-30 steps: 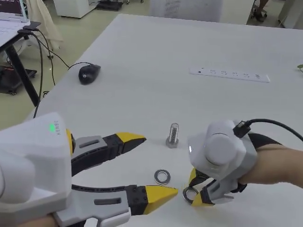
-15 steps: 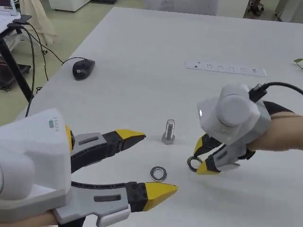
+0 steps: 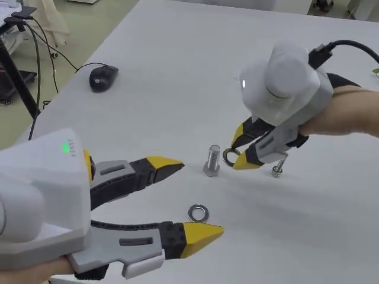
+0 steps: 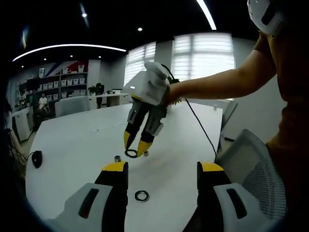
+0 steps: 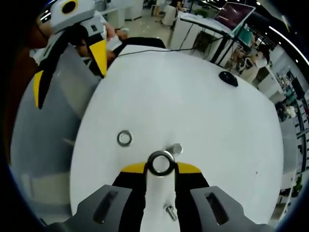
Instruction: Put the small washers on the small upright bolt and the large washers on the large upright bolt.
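Right gripper: lifted since a second ago, clamped on a washer held just beside the large bolt, toward the near edge of the tabletop. The hole is to be centred over the bolt top before release. Left gripper: agape, empty.

Two washers: held washer, loose washer; two bolts: large bolt, small bolt; one mouse

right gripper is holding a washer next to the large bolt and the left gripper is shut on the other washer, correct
One slip: the left gripper is open, and the other washer lies loose on the table, as the left gripper view shows. The right gripper does hold a washer next to the large bolt.
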Tool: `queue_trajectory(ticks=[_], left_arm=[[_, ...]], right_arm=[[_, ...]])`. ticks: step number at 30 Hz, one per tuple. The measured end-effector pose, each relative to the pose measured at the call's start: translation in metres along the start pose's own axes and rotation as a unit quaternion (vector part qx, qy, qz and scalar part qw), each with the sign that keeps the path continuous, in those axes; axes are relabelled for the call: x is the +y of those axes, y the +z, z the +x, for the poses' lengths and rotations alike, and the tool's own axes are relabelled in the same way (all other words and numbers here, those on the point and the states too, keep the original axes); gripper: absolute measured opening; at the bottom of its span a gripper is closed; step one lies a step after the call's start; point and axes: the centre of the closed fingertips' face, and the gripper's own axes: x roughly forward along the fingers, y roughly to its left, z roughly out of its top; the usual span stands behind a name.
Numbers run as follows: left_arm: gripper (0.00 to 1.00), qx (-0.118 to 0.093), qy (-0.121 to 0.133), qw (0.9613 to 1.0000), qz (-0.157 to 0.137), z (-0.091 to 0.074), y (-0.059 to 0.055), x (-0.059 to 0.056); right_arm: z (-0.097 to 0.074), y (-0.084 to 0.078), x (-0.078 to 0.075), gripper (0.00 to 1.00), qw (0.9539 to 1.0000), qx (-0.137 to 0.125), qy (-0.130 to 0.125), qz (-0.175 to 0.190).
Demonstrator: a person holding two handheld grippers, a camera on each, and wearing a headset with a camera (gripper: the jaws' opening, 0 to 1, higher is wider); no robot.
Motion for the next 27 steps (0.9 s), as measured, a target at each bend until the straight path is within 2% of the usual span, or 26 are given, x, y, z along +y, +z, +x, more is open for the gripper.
queue_trajectory(ticks=[7,13,21,27], left_arm=[[0.57,-0.001,0.006,1.0000,-0.003,-0.001,-0.001,0.006],[0.57,-0.001,0.010,0.9999,-0.006,-0.002,-0.001,0.009],[0.57,-0.001,0.014,0.9998,-0.010,-0.002,-0.003,0.012],[0.57,-0.001,0.015,0.9998,-0.013,-0.001,-0.004,0.013]], right_arm=[[0.008,0.010,-0.015,0.21,1.0000,-0.001,-0.005,-0.003],[0.018,0.010,-0.022,0.21,1.0000,0.001,0.006,-0.003],[0.029,0.003,-0.021,0.21,0.9996,0.020,0.015,-0.012],[0.036,0.000,-0.021,0.21,0.9994,0.023,0.021,-0.017]])
